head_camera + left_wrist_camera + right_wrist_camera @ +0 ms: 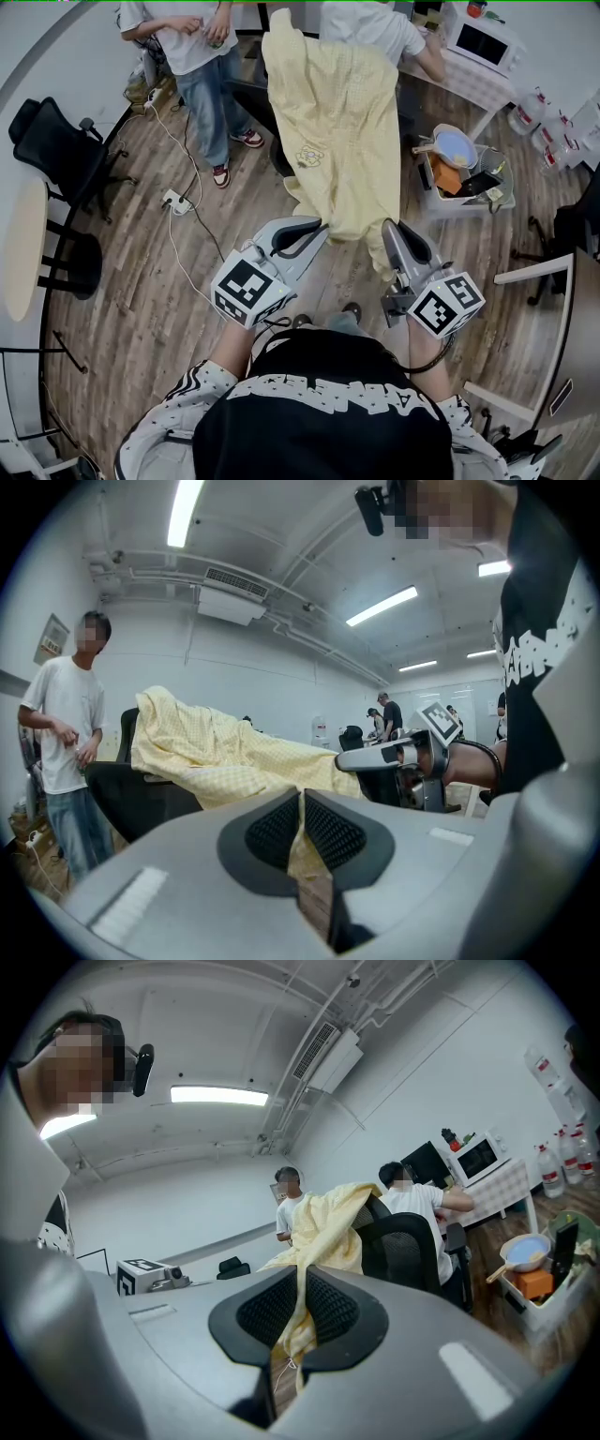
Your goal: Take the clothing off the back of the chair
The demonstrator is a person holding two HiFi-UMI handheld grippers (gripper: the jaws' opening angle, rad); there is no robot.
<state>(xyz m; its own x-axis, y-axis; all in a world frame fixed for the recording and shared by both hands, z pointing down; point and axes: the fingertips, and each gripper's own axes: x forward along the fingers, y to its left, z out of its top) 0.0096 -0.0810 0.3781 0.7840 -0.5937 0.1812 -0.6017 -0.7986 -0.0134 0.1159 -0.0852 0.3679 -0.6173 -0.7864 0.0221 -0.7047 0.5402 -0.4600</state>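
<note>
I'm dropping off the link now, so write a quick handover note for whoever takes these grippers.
Left gripper: shut on the yellow checked shirt's lower edge.
Right gripper: shut on the same edge, further right.
Shirt: top draped over the black office chair's back, rest stretched toward you.
Done: both grips taken.
Left: lift the shirt off the chair back.

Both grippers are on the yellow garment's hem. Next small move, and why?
Probably lift both grippers together, then draw back toward the person. The left gripper and right gripper are each shut on the lower edge of the yellow checked garment, whose top hangs over the black office chair back.
</note>
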